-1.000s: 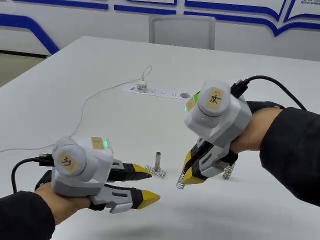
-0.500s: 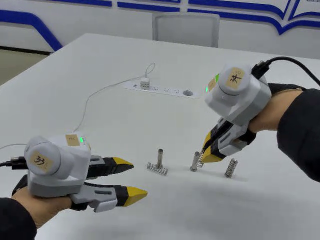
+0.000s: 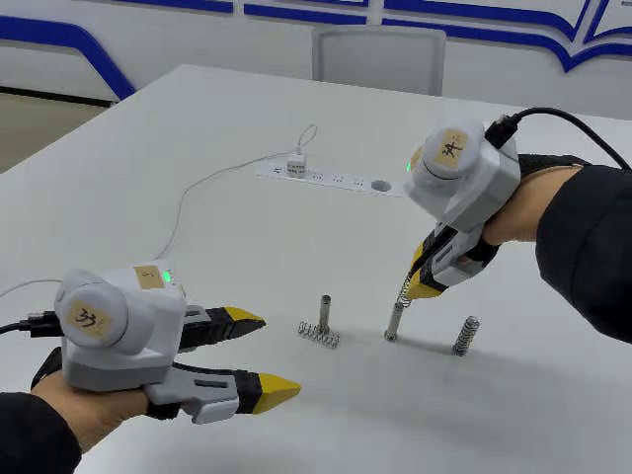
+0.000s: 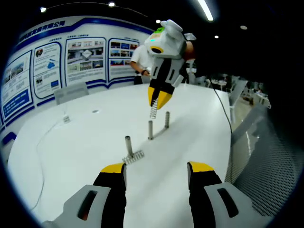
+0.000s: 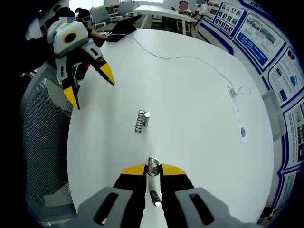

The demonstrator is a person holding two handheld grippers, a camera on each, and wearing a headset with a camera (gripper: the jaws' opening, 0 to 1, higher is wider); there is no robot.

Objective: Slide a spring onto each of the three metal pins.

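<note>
Head view: three metal pins stand upright in a row on the white surface (image 3: pixel 148 188). The left pin (image 3: pixel 325 310) is bare, and a loose spring (image 3: pixel 318 335) lies on its side against the pin's base. The middle pin (image 3: pixel 395 322) is bare. The right pin (image 3: pixel 471 321) carries a fitted spring (image 3: pixel 463 339) down its length. The right gripper (image 3: pixel 425 289) points steeply down, its tips pinched on a held spring (image 3: pixel 405 290) hanging over the middle pin's top. The left gripper (image 3: pixel 259 354) is low and roughly level, jaws spread with nothing between them, well apart from the pins.

Left gripper view: own jaws are wide apart. The held spring's lower end sits just above the middle pin, with a small gap visible.

Right gripper view: the yellow tips are pressed on the held spring's upper coils. The middle pin's top shows end-on between the jaws. The left gripper is at upper left, jaws apart.
</note>
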